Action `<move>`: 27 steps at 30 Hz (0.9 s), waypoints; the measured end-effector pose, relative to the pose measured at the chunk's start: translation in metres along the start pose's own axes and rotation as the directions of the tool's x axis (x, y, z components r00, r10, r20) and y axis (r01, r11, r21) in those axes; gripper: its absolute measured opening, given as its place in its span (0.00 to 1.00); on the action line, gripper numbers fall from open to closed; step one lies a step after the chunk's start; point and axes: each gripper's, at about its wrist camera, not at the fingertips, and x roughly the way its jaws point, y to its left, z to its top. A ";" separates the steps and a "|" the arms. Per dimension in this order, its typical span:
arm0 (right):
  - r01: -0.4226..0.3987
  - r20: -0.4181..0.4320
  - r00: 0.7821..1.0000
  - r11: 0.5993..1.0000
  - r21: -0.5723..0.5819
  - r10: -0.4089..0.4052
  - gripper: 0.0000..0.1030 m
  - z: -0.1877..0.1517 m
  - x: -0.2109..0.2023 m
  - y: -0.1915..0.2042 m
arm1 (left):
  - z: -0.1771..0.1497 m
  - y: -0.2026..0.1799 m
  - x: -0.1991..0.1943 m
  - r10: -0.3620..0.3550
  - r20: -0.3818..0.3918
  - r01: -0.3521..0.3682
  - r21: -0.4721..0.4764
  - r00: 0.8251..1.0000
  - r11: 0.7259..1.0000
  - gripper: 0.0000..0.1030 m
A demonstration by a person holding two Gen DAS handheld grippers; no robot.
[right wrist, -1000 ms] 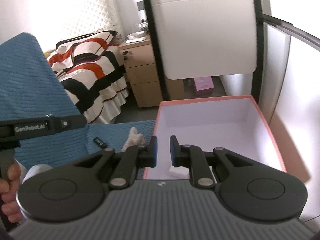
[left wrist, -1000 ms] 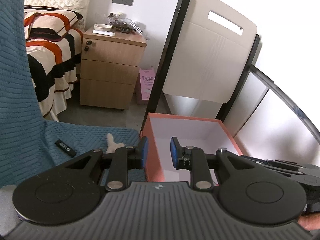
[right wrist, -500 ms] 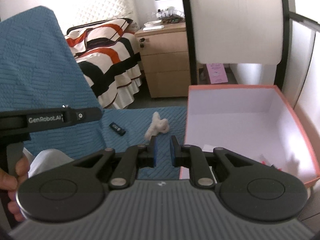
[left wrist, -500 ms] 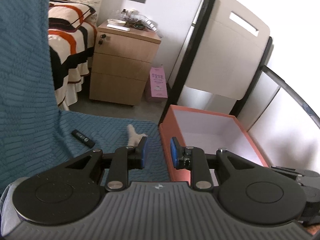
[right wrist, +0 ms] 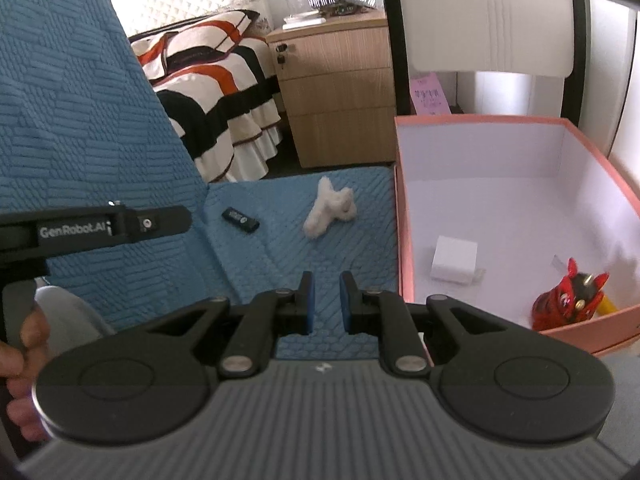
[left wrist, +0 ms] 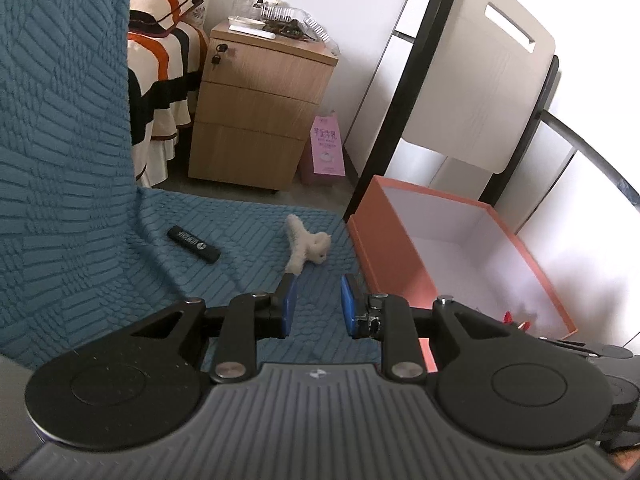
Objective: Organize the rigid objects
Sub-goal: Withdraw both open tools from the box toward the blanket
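Both grippers have swung leftward since the earlier frames, away from the box interior and out over the blue quilted cover [left wrist: 92, 216], so that the loose items on it now lie ahead of the fingers. Left gripper [left wrist: 319, 305]: jaws parted by a moderate gap, nothing between them, held above the cover with the white fluffy toy [left wrist: 306, 246] just beyond its tips. Right gripper [right wrist: 325, 302]: jaws parted by a narrower gap, likewise holding nothing, poised over the cover beside the box's left wall. Black rectangular stick [right wrist: 240, 220]: flat on the cover, left of the white fluffy toy [right wrist: 330, 206] and apart from it. Orange box [right wrist: 401, 216]: open, white inside, standing at the cover's right edge; it contains a white block [right wrist: 455, 259] near its left wall and a red figurine [right wrist: 568, 297] at its near right corner. Wooden nightstand [left wrist: 262, 104] and striped bed [right wrist: 212, 80]: background.
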 end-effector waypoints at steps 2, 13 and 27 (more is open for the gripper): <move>0.005 -0.007 1.000 1.000 0.005 -0.005 0.15 -0.001 0.005 0.003 | -0.002 0.006 0.000 -0.002 -0.002 0.002 0.008 1.000 1.000 0.29; 0.014 -0.052 0.999 1.000 0.007 -0.014 0.16 0.019 0.026 0.017 | 0.022 0.035 -0.001 0.004 0.003 -0.004 -0.020 1.000 1.000 0.45; -0.009 -0.052 0.999 1.000 -0.027 0.008 0.17 0.016 0.052 0.026 | 0.023 0.062 0.015 0.029 0.032 -0.030 0.038 0.999 0.999 0.70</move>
